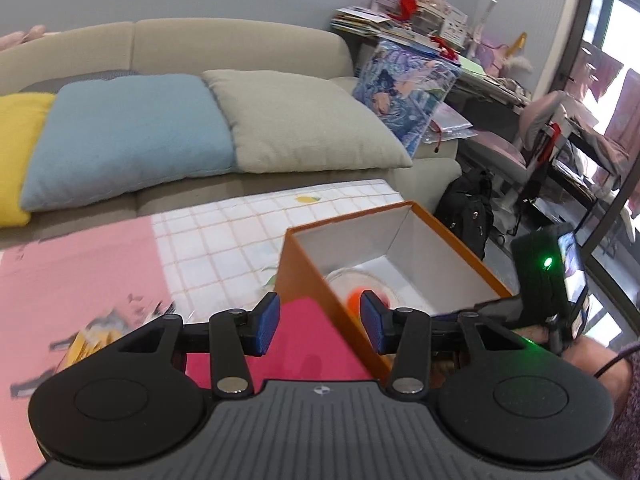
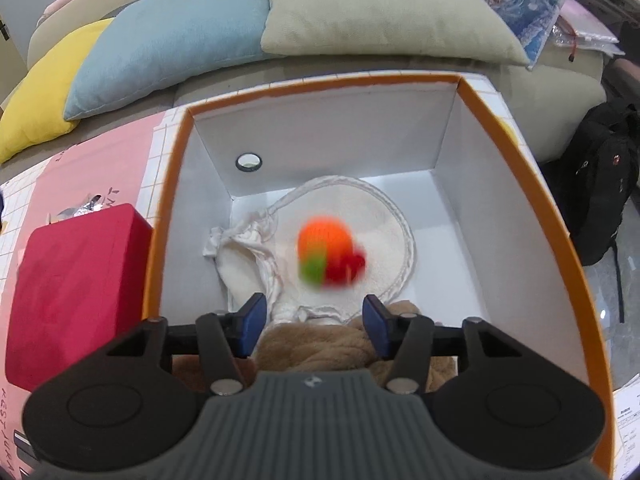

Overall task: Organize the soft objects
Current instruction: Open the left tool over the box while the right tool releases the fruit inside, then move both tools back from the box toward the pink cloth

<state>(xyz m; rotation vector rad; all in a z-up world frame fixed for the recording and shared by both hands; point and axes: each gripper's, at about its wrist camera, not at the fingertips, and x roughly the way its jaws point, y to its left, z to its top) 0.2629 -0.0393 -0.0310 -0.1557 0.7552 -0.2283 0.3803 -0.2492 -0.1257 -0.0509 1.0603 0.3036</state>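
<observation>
An orange box with white inside (image 2: pixel 516 152) stands on the table; it also shows in the left wrist view (image 1: pixel 304 280). Inside lie a cream round cloth (image 2: pixel 360 216), a tan plush item (image 2: pixel 312 348) at the near wall, and a blurred orange, green and red soft toy (image 2: pixel 326 254) over the cloth, seemingly in mid-air. My right gripper (image 2: pixel 314 320) is open and empty above the box, just above the plush. My left gripper (image 1: pixel 320 322) is open and empty, left of the box, over a magenta foam block (image 1: pixel 288 344). The toy shows in the left wrist view (image 1: pixel 356 300).
The magenta block (image 2: pixel 72 288) sits left of the box on a pink and checked tablecloth (image 1: pixel 224 232). A blurred yellow packet (image 1: pixel 92 340) lies at the left. A sofa with yellow, blue (image 1: pixel 124 136) and beige cushions runs behind. A black backpack (image 2: pixel 600 192) stands at the right.
</observation>
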